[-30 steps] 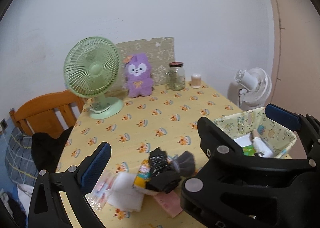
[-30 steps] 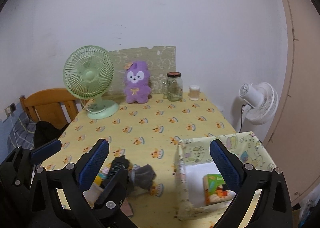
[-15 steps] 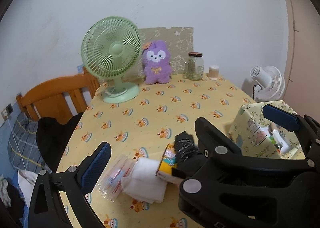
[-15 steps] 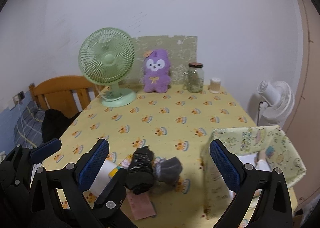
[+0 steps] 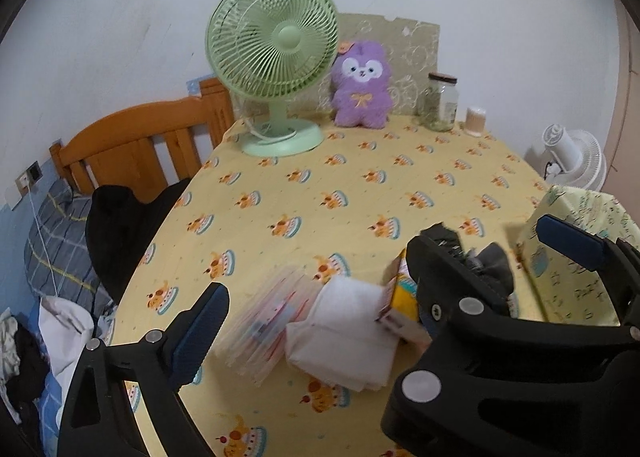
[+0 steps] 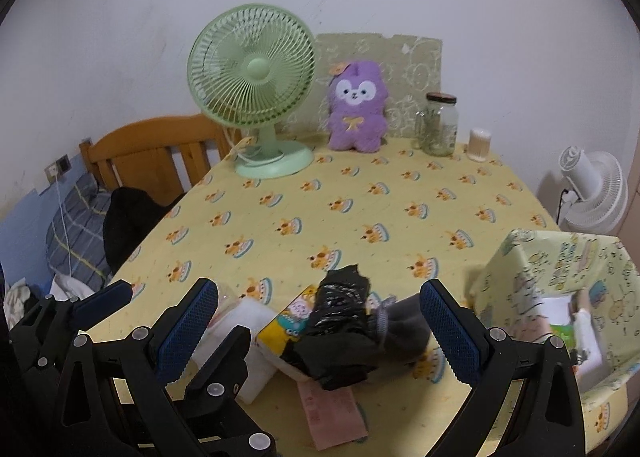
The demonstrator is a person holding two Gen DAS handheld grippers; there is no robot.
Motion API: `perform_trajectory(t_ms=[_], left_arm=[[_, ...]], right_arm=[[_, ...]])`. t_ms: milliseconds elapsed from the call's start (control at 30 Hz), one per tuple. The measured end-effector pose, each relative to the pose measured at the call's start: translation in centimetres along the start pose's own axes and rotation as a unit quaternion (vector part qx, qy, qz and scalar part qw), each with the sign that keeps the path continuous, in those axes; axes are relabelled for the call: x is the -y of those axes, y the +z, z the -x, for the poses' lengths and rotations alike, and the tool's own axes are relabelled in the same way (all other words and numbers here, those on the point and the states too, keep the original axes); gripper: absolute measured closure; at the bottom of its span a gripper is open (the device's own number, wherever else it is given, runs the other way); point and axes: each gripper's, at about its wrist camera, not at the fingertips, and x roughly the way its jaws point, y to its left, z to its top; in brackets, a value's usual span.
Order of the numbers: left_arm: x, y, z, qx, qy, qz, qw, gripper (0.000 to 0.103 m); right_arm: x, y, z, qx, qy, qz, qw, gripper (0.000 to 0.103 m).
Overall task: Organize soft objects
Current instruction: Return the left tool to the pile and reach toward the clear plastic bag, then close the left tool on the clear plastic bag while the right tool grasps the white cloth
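A pile of soft things lies at the table's front edge: a black wrapped bundle (image 6: 344,309), a grey sock (image 6: 404,329), a yellow cartoon packet (image 6: 288,317), a folded white cloth (image 5: 344,329) and a clear pouch (image 5: 268,321). My left gripper (image 5: 320,289) hovers over the cloth and pouch. Its jaws are closing, still wide, and press on nothing. My right gripper (image 6: 320,297) stands open above the bundle and sock without touching them. A patterned fabric box (image 6: 560,257) sits to the right, and a purple plush (image 6: 356,109) leans at the back.
A green desk fan (image 6: 252,93), a glass jar (image 6: 438,125) and a small swab tub (image 6: 480,143) stand along the back. A pink slip (image 6: 336,413) lies by the pile. A wooden chair (image 6: 152,153) with a black garment is left, a white fan (image 6: 596,193) right.
Both grippers have come down toward the pile and swung left. The pile looks larger and closer, and the fabric box has slid to the right edge of both views.
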Motion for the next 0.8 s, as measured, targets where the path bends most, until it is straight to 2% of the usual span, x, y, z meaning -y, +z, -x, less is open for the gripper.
perform_trajectory(t_ms=[367, 567, 633, 733, 800], left_arm=[[-2.9, -0.8, -2.7, -0.03, 0.017, 0.034, 0.9988, 0.017], [-4.4, -1.1, -4.4, -0.049, 0.013, 0.055, 0.9972, 0.029], [-4.8, -1.2, -4.9, -0.052, 0.018, 0.062, 0.9966, 0.041], [-5.2, -1.5, -5.9, -0.068, 0.003, 0.072, 0.9951, 0.051], [-5.2, -1.7, -6.4, -0.074, -0.007, 0.074, 0.9945, 0.053]], right_arm=[[-1.8, -0.4, -2.7, -0.019, 0.018, 0.019, 0.999, 0.001], [-2.6, -0.5, -4.0, -0.028, 0.022, 0.032, 0.999, 0.001], [-2.8, -0.5, -4.3, -0.031, 0.021, 0.036, 0.999, 0.001], [-3.1, -0.5, -5.0, -0.038, 0.015, 0.041, 0.998, 0.002], [-3.3, -0.6, -5.5, -0.045, 0.015, 0.047, 0.998, 0.003]])
